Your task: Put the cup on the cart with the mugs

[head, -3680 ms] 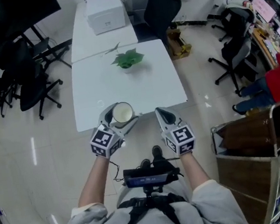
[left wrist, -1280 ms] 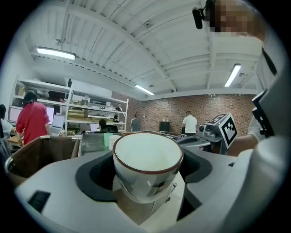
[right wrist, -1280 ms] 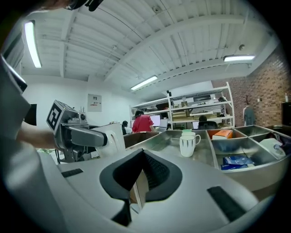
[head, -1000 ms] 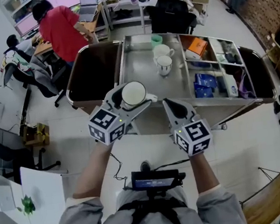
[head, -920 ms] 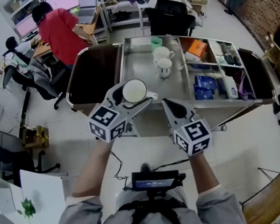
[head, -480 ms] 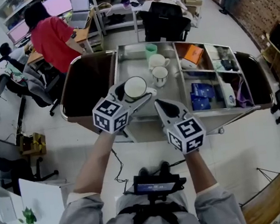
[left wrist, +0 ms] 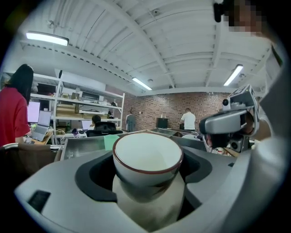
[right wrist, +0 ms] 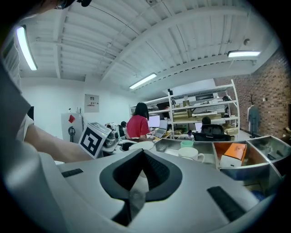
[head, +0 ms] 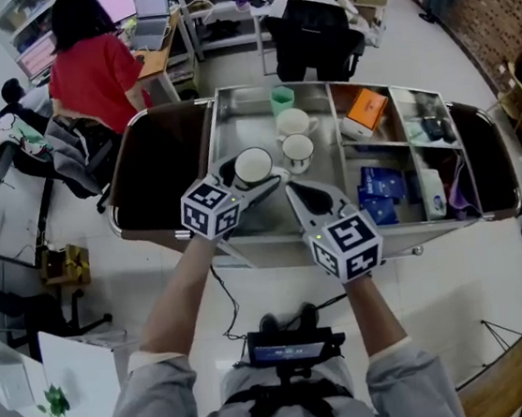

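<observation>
Fingers point(left wrist: 54, 191) of the left gripper point(head: 249, 184) were pinching the cup point(left wrist: 148, 159), one on each side of its lower body. It sat upright between them, a white cup with a dark rim, and its inside looked empty. Fingers point(right wrist: 82, 182) of the right gripper point(head: 299, 193) were pressed together with nothing between them, and that gripper hung just beside the left one, taking no part.

In the head view the cup point(head: 253, 167) showed over the near part of the cart point(head: 243, 125), above the steel tray section. It lay just to the left of the two white mugs point(head: 296, 137), which stood close together on that tray. A green cup point(head: 283, 99) stood behind them at the far end. The compartments to the right held an orange box point(head: 367, 108) and blue packs point(head: 376, 184).

The carrying part of the task looked all but finished, since the cup had reached the cart and hung in the section where the mugs stood. What was left, as far as could be judged, was the placing itself. The cup was off the tray and not yet set down, and the fingers had not let go. Bare steel showed around and behind the cup to the left of the mugs, so there seemed room to lower it there. How high the cup hung above the tray could not be told.
</observation>
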### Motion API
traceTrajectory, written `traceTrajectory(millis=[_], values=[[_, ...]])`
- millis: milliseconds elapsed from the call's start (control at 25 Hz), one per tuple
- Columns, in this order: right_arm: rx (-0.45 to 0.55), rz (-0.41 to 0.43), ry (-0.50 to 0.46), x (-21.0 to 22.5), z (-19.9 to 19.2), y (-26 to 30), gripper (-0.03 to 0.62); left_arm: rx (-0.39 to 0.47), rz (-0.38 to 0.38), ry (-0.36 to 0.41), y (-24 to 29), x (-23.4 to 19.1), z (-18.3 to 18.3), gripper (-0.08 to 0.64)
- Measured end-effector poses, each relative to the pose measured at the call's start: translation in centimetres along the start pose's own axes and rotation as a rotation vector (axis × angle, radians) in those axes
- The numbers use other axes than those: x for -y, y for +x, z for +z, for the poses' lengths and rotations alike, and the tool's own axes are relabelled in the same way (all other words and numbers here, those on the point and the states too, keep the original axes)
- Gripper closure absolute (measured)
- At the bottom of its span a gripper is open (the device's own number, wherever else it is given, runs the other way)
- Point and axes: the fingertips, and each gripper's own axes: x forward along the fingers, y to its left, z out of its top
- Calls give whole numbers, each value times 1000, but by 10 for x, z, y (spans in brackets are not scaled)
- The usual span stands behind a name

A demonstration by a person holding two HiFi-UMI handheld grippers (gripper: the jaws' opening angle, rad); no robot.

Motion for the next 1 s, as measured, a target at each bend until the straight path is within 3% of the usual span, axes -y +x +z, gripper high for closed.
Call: traceTrajectory(millis=[600, 1000], values=[[12, 7, 28, 18, -2, 6, 588, -112, -51, -12, 38, -6, -25, 153], [2, -8, 41, 25, -8, 2, 588, -159, -24, -36, 48, -14, -55, 153]])
